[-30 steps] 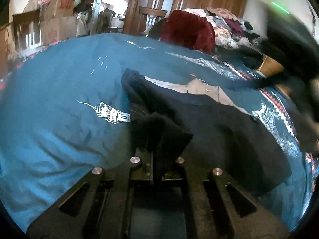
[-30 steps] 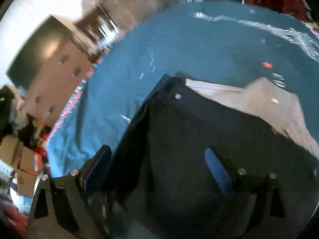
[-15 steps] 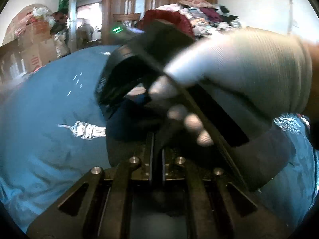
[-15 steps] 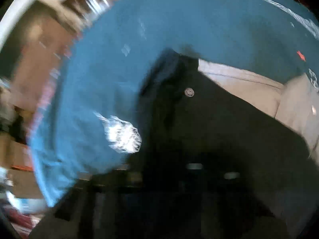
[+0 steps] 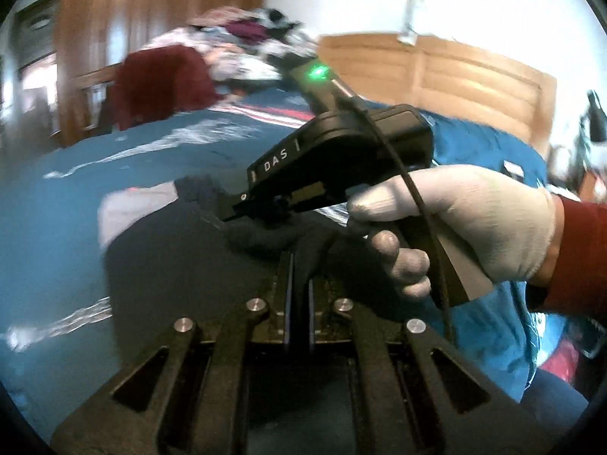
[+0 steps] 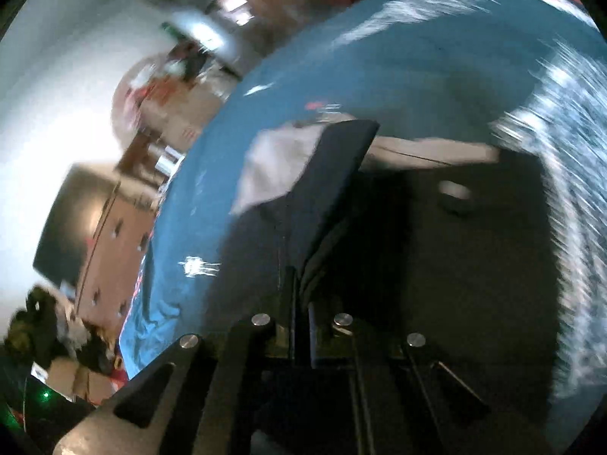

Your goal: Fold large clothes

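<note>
**Now both claws pinching the dark cloth**

Lying on the blue bed cover point(image 5: 76, 197): one big dark garment point(image 5: 189, 265) with a pale lining point(image 5: 129, 208) showing at the far edge; spread flat over most of the middle of the bed, with a fold of it lifted up.

Left claw point(image 5: 297, 276): pressed together on a raised ridge of the dark cloth; cloth squeezed thin between the two fingers; no gap to be seen.

Right claw point(image 6: 301, 288): also pressed together, pinching a stiff-looking flap of the same cloth that stands up in front of it; seen from the left wrist as a black tool held by a gloved hand point(image 5: 466, 223), with its tip just beside the left claw, near the edge by the lining; green light glowing on its top.

Probably soft and floppy, yet thick and a bit heavy; likely to sag and drag between the two claws; not slippery by the look of it; nothing to break, apart maybe from a small round button point(image 6: 453, 189), blurred in the right wrist view.

Best held at an edge or corner, taking all layers at once, lining too; better with claws well apart, so the fold stays straight; lifted slowly, to keep the rest from bunching.

Far behind: a messy pile of clothes point(image 5: 242, 49) and a wooden headboard point(image 5: 455, 79); much blur in both views.
</note>
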The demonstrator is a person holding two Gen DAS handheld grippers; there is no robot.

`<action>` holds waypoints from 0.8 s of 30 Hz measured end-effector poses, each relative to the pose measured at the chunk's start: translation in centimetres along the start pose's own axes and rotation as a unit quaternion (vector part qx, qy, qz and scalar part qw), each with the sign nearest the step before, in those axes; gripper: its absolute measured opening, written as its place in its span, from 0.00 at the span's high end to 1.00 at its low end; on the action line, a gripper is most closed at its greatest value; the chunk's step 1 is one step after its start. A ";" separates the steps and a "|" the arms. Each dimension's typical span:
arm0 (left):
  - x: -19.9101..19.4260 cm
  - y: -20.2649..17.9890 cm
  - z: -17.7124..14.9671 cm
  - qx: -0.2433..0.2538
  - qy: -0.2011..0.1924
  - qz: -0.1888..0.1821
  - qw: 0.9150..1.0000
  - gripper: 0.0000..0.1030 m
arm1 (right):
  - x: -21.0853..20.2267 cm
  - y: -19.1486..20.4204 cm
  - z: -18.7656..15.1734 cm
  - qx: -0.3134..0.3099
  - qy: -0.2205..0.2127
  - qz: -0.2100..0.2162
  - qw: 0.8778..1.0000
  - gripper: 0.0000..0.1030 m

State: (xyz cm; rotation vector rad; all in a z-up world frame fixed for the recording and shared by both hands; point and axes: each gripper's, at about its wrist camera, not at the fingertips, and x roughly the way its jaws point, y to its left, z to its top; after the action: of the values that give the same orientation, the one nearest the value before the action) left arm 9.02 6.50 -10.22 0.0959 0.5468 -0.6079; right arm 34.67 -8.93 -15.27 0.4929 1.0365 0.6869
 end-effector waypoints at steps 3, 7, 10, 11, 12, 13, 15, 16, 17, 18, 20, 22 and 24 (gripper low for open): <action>2.2 -1.7 0.5 0.012 0.019 -0.021 1.000 0.96 | -2.4 -3.2 -0.4 0.024 -0.019 0.008 0.999 0.95; 2.7 -3.0 1.3 0.016 0.015 -0.039 0.999 0.94 | -5.1 -5.0 -0.3 0.029 -0.048 0.027 0.998 0.95; 4.4 -4.3 0.6 0.021 0.028 -0.052 0.998 0.91 | -7.1 -6.8 -0.9 0.032 -0.061 0.025 0.997 0.95; 5.6 -4.6 0.0 0.021 0.048 -0.059 0.997 0.89 | -6.9 -7.3 -1.2 0.038 -0.060 0.021 0.997 0.95; 6.9 -4.8 -0.9 0.019 0.070 -0.065 0.995 0.89 | -6.8 -8.5 -1.8 0.049 -0.059 0.011 0.997 0.95; 8.4 -4.8 -2.0 0.021 0.097 -0.071 0.993 0.88 | -6.5 -9.4 -2.4 0.059 -0.058 -0.001 0.997 0.95; 10.6 -4.5 -3.7 0.017 0.139 -0.069 0.988 0.88 | -5.4 -12.4 -3.3 0.096 -0.041 -0.003 0.994 0.95; 11.1 -4.2 -4.1 0.011 0.145 -0.072 0.987 0.88 | -4.6 -13.3 -3.5 0.101 -0.033 -0.010 0.994 0.95; 11.1 -4.1 -4.0 0.008 0.147 -0.075 0.986 0.88 | -4.1 -13.8 -3.6 0.100 -0.030 -0.012 0.994 0.95; 10.8 -4.0 -3.6 0.007 0.147 -0.073 0.986 0.88 | -4.0 -14.2 -3.6 0.105 -0.030 -0.006 0.994 0.95; 9.4 -4.3 -3.1 0.016 0.147 -0.067 0.987 0.81 | -4.0 -14.3 -3.6 0.109 -0.033 0.004 0.993 0.93; 6.8 -4.3 -2.9 0.024 0.139 -0.065 0.988 0.74 | -4.2 -15.0 -3.9 0.119 -0.022 0.022 0.992 0.91; 3.7 -3.8 -3.2 0.024 0.121 -0.059 0.991 0.69 | -5.2 -15.7 -4.5 0.120 -0.014 0.028 0.992 0.90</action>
State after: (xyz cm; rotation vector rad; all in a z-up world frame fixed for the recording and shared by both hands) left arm 7.89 2.24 -14.55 0.1850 0.7766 -0.7292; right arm 33.28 -23.29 -24.51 0.7395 1.0868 0.6051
